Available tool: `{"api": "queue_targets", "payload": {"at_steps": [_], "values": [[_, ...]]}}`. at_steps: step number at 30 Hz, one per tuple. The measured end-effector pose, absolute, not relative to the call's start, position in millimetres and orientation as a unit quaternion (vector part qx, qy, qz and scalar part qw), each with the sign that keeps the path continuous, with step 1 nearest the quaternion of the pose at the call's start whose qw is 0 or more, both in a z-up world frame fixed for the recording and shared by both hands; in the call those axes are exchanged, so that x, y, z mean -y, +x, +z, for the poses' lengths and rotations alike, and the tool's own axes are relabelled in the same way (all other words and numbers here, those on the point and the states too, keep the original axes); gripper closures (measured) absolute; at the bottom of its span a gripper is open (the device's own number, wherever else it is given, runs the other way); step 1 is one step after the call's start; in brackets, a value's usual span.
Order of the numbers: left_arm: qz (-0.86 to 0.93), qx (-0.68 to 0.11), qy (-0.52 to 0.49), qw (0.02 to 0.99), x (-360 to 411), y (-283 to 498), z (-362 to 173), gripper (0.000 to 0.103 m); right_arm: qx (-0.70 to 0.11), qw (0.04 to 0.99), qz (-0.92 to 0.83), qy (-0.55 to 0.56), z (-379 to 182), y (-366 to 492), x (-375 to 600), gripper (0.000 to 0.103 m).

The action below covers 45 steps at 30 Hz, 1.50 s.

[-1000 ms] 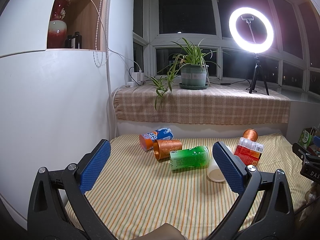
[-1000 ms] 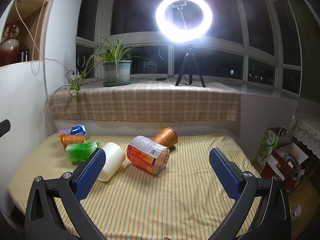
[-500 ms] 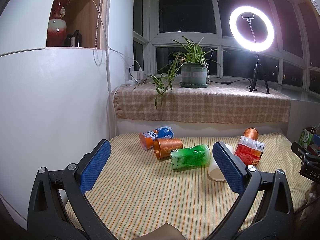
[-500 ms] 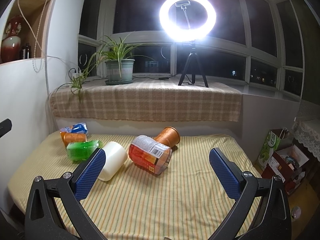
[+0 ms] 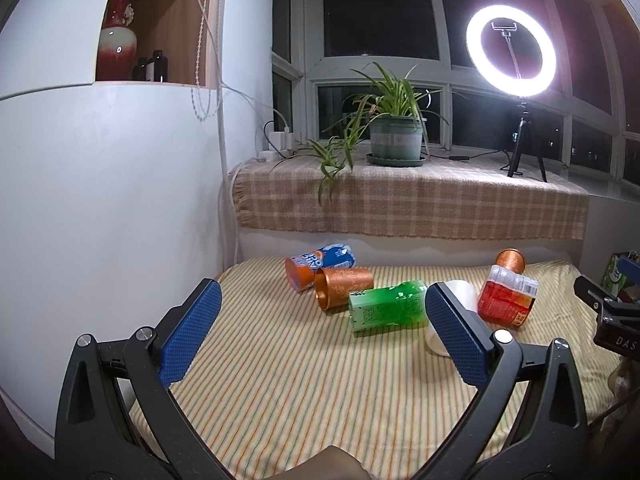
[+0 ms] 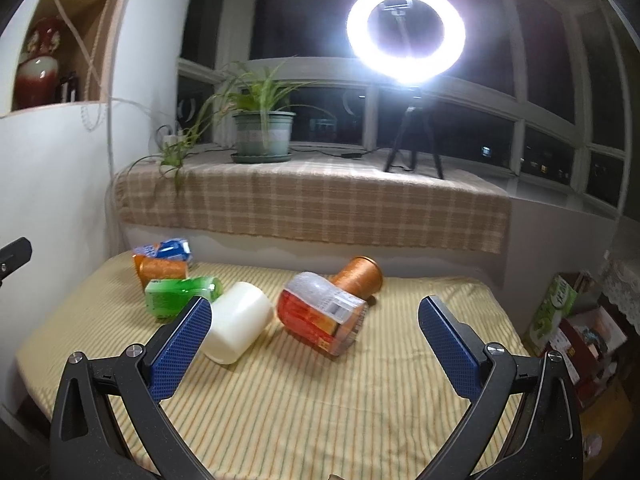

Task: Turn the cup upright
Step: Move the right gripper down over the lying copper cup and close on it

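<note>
Both the left hand-held gripper (image 5: pixel 320 332) and the right hand-held gripper (image 6: pixel 316 344) are held wide, with nothing gripped. 6 cups are seen tipped over on the striped bench (image 6: pixel 320 400); the white cup (image 6: pixel 240 322) is found just ahead of the right hand-held gripper's left finger.

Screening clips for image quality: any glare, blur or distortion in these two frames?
Right wrist: the ring light blooms into a bright halo, and the whole frame is softly blurred, so the label on the red cup cannot be read. Left wrist: sharper, the ring light less blown out, the stripes on the tablecloth crisp. Both: fisheye bends the window frames; corners are dark.
</note>
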State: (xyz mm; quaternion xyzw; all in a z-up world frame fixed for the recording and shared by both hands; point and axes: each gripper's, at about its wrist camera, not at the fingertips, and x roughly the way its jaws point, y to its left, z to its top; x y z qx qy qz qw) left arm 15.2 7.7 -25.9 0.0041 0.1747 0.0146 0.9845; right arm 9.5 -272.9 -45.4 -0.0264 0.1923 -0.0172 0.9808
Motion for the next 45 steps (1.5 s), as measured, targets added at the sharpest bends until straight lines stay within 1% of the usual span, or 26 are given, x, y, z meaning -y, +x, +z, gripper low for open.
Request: {"api": "queue_targets", "payload": {"at_steps": [8,17,24,29,43,45], "values": [[0.03,-0.192,0.006,0.981,-26.8,15.3,-37.5,0.0,-0.203,0.974,0.071,-0.068,-48.8,49.3,247.0,0.0],[0.048,-0.215,0.021,0.975,-42.3,11.5,-56.1,0.0,-0.248,0.93,0.197,-0.189,-60.2,111.6,195.8,0.0],[0.055,-0.222,0.017,0.973,-51.9,11.9,-63.0,0.0,-0.271,0.893,0.241,-0.266,-72.5,150.7,160.3,0.001],[0.057,-0.227,0.011,0.972,-60.6,11.6,-68.7,0.0,-0.299,0.87,0.264,-0.29,-80.6,182.9,135.4,0.009],[0.07,-0.248,-0.034,0.966,-102.6,26.9,-84.5,0.0,-0.376,0.78,0.343,-0.365,-109.5,257.0,72.6,0.01],[0.073,-0.25,-0.038,0.965,-107.0,28.9,-87.6,0.0,-0.385,0.767,0.351,-0.374,-114.2,265.0,63.7,0.011]]}}
